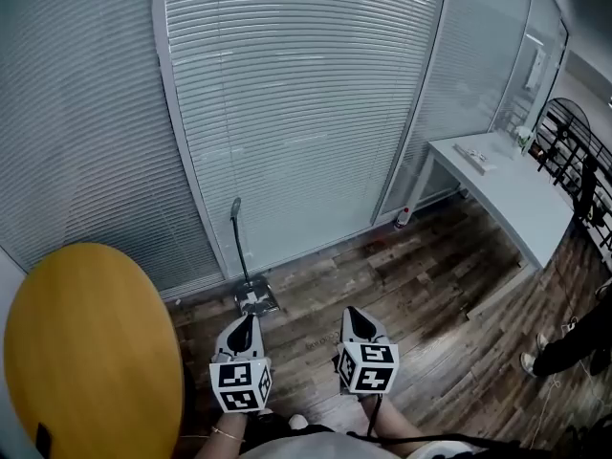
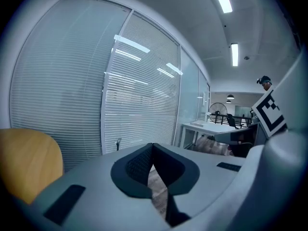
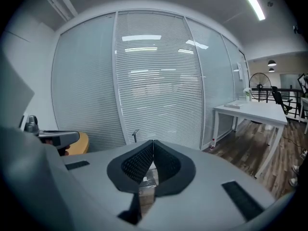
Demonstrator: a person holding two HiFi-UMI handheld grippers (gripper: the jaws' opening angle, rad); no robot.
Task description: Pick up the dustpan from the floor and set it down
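Observation:
A metal dustpan (image 1: 252, 300) rests on the wooden floor against the blind-covered glass wall, its dark handle (image 1: 237, 228) standing upright. In the left gripper view only the handle top (image 2: 118, 141) shows above the gripper body. The pan (image 3: 147, 179) shows low between the jaws in the right gripper view. My left gripper (image 1: 252, 318) hovers just in front of the pan, jaws shut and empty. A little to the right of the pan, my right gripper (image 1: 353, 312) points at the floor. Its pads meet at the tip (image 3: 153, 142) with nothing between them.
A round yellow table (image 1: 91, 352) fills the lower left. A white desk (image 1: 516, 194) stands at the right by the glass, with a small bottle (image 1: 403, 218) on the floor near its leg. Another person's shoes (image 1: 535, 360) show at the right edge.

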